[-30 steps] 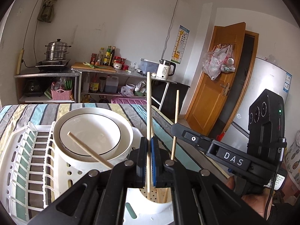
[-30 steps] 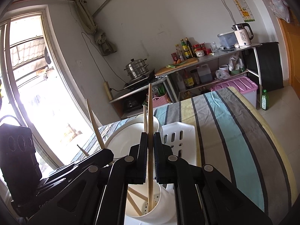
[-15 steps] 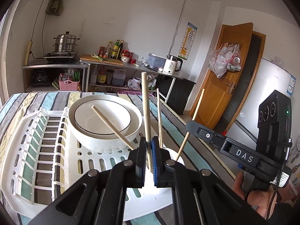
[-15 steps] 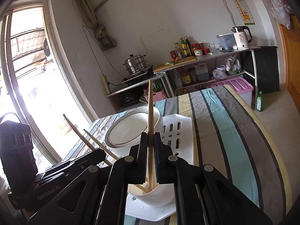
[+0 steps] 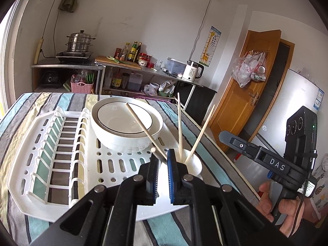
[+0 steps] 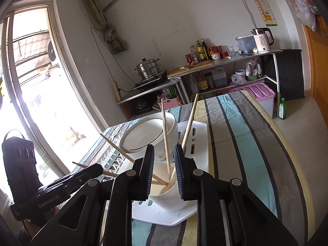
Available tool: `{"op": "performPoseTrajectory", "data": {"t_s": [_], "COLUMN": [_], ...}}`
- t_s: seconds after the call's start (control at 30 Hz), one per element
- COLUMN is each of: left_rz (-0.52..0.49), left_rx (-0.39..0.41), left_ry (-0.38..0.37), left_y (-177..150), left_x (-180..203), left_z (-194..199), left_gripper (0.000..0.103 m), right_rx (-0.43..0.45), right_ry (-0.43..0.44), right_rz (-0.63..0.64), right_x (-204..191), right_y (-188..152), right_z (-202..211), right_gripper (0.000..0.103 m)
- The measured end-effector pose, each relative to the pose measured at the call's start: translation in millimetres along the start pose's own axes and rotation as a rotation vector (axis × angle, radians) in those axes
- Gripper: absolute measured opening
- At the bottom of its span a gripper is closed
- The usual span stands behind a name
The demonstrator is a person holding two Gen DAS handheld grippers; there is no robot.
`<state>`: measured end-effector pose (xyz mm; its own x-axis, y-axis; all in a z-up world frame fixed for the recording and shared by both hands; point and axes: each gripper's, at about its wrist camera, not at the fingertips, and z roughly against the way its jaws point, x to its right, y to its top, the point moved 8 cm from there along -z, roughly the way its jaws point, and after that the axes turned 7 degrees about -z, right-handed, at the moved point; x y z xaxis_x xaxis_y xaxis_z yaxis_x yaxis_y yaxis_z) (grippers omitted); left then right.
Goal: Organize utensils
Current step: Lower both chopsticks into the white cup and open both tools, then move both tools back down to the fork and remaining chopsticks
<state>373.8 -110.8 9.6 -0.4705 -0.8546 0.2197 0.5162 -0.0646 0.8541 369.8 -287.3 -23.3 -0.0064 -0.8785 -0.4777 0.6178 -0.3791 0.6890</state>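
Several wooden chopsticks (image 5: pixel 180 127) stand splayed in a white utensil cup (image 5: pixel 191 163) at the near right corner of a white dish rack (image 5: pixel 51 143). The cup (image 6: pixel 172 192) and chopsticks (image 6: pixel 165 141) also show in the right wrist view. My left gripper (image 5: pixel 162 160) is open and empty, just in front of the cup; one chopstick tip shows between its jaws. My right gripper (image 6: pixel 164 155) is open and empty, just short of the cup. The right gripper also shows in the left wrist view (image 5: pixel 256 155).
Stacked white bowls (image 5: pixel 126 127) sit on the rack behind the cup. The rack rests on a striped tablecloth (image 6: pixel 246 143). A kitchen shelf with a steamer pot (image 5: pixel 79 43), bottles and a kettle (image 5: pixel 193 72) lines the far wall. A wooden door (image 5: pixel 250 86) is at the right.
Both grippers have opened and let go of their chopsticks, which now stand in the cup. Both have pulled back from the cup.
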Motion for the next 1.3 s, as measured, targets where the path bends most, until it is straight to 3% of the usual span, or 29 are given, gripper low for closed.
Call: {"op": "performPoseTrajectory", "data": {"t_s": [0.37,0.5,0.77,1.03,1.3], "left_rz": [0.044,0.036,0.039,0.088,0.123], "left_rx": [0.04,0.02,-0.037,-0.083,-0.12], "left_ry": [0.02,0.075,0.163,0.192,0.224], "left_y": [-17,-36,-85,-121,-133], "left_x": [-4,-4,-9,-15,-27], "left_z": [60,87,140,166,166], "left_gripper": [0.015,0.019,0.031,0.034,0.034], "right_rx": [-0.001,-0.009,-0.106,-0.187,-0.228], "right_ry": [0.012,0.023,0.026,0.036,0.034], "right_rz": [0.03,0.03,0.022,0.02,0.027], "right_x": [-17,-24,-34,-45,-51], "right_y": [-34,-50,-91,-130,-143], "right_z": [51,71,100,117,113], "right_gripper": [0.023,0.023,0.023,0.023,0.023]}}
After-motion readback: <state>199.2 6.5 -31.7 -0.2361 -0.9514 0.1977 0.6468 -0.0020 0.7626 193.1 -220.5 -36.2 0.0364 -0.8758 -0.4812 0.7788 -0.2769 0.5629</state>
